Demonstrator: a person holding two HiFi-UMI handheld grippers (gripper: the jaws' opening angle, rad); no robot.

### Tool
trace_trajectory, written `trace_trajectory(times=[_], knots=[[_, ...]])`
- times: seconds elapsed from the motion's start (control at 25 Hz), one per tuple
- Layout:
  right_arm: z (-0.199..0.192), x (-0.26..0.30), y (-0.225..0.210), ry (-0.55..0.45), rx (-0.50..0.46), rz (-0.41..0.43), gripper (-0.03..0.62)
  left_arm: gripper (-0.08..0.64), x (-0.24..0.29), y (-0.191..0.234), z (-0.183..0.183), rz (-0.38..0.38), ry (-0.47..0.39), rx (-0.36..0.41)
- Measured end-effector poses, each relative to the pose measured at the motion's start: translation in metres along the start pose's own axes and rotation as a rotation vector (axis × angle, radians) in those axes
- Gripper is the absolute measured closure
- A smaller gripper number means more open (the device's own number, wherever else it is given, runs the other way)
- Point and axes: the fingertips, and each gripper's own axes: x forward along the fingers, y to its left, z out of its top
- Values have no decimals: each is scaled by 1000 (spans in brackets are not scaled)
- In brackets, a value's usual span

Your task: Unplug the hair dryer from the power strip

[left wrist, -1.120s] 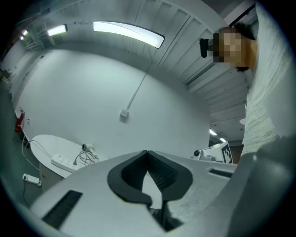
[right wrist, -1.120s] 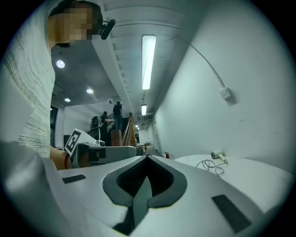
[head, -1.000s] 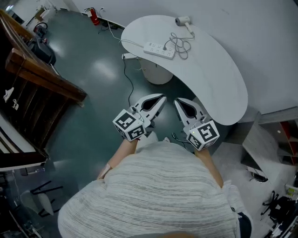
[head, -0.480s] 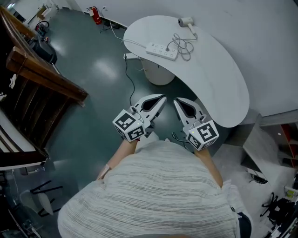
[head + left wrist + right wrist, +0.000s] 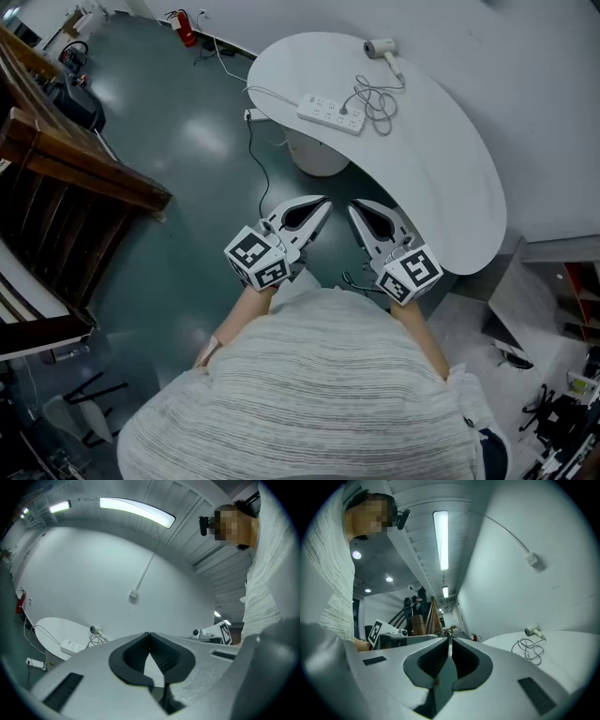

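A white hair dryer [image 5: 380, 47] lies at the far end of the white curved table [image 5: 450, 178]. Its grey cord [image 5: 375, 98] coils beside it and runs to a plug in the white power strip [image 5: 331, 112]. The dryer [image 5: 94, 629] and the strip [image 5: 71, 645] also show small in the left gripper view; the dryer [image 5: 532, 631] and its cord [image 5: 528, 648] show in the right gripper view. My left gripper [image 5: 326, 200] and right gripper [image 5: 353, 205] are both shut and empty, held side by side short of the table's near edge, far from the strip.
The table stands on a white pedestal [image 5: 314, 150]. A dark cable [image 5: 258, 159] trails over the green floor, and a second white socket block [image 5: 253, 114] lies under the table's left end. Dark wooden furniture [image 5: 66, 178] fills the left side. A white wall [image 5: 525, 94] backs the table.
Both grippers and my view have moved a little toward the table. The table, strip and dryer now sit slightly further right in the head view. Both grippers stay shut.
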Motion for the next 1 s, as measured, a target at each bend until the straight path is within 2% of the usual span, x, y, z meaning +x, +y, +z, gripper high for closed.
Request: trace_trajectory(times=[0.32,0.44,0.72,1.0], knots=[[11,84,-41,-3,21,-62,565,554,6,91,38,-35,8,15],[10,111,-53,-8,34,-91,565,554,4,122,44,-40,17,-1],[-6,147,-70,52,42,-136,565,554,8,165,45,-67,22,-65],[-17,174,-96,93,46,-124,565,554,28,191,32,-86,50,-96]])
